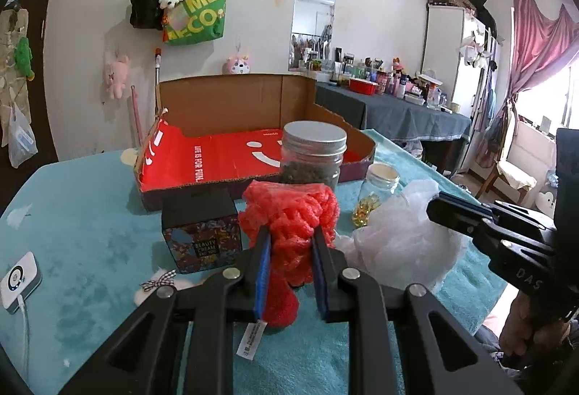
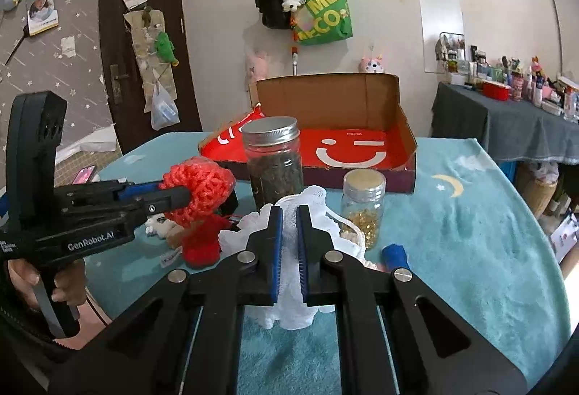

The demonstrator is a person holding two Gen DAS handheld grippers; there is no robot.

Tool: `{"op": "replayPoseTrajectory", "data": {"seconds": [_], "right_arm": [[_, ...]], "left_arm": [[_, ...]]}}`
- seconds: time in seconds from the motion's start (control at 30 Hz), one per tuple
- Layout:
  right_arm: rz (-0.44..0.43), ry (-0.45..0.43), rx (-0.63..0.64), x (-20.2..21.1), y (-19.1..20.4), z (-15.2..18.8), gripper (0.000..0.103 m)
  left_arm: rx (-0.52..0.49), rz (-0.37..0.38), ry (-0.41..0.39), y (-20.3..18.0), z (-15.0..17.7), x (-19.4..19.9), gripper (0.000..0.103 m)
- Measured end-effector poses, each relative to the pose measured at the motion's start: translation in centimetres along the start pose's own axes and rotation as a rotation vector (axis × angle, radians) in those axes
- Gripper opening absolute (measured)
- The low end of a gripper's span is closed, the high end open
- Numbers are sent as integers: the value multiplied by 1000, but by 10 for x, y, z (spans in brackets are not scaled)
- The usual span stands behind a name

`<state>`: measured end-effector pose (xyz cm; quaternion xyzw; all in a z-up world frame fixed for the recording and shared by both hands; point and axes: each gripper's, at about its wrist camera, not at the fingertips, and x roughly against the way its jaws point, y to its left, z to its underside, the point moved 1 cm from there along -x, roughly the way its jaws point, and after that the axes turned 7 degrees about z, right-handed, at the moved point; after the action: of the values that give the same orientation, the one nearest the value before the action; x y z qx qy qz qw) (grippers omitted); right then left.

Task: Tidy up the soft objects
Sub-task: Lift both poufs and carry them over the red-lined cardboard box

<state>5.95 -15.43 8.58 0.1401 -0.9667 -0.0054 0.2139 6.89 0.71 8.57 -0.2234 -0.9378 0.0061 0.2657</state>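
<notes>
Above the middle of the teal-covered table (image 1: 90, 214), short of the cardboard box (image 1: 224, 105) at its far edge, the left gripper (image 1: 291, 239) pinches the red crochet piece (image 1: 289, 214) and the right gripper (image 2: 289, 217) the white one (image 2: 289, 250), both light, limp, best gripped mid-bunch.

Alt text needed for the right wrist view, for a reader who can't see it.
The right tool is shut on a white crocheted piece above a teal tablecloth. At left, the left tool grips a red crocheted piece. Behind stand two jars and an open cardboard box.
</notes>
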Motion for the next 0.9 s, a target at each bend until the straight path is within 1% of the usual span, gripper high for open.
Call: {"op": "replayPoseTrajectory", "data": {"seconds": [0.07,0.17,0.33,0.37,0.4,0.43,0.47,0.5,0.53,0.57,0.6,0.63,0.73,0.9], "right_arm": [[1,-1,2,0,0,-1,7],[6,31,-4,-5,0,2,7],[49,70,12,-8,-1,11,11],[64,71,23,-6,0,13,14],[72,77,30,-6,-1,14,21],[75,82,32,-5,-1,15,24],[76,89,32,-4,-2,16,38],[81,94,30,-4,-3,17,72],[91,97,24,-3,-6,19,90],[80,91,16,0,-8,21,99],[66,83,13,2,-9,23,99],[66,85,16,3,-9,25,99],[75,101,32,1,-6,30,99],[30,131,45,-5,3,43,99]], "left_arm": [[2,1,1,0,1,0,22],[4,6,20,0,4,-2,22],[-13,4,61,-3,18,-6,23],[-12,4,70,-3,21,-7,24],[-10,5,75,-2,24,-8,25],[-10,7,81,-3,28,-9,27],[-12,12,86,-4,32,-10,27],[-13,11,84,-5,34,-10,29],[-15,10,80,-6,38,-10,36],[-15,8,81,-6,40,-11,41],[-12,6,81,-6,42,-12,53],[-6,3,80,-6,44,-12,60],[11,13,70,-6,46,-12,65],[16,-2,64,-3,45,-15,65]]}}
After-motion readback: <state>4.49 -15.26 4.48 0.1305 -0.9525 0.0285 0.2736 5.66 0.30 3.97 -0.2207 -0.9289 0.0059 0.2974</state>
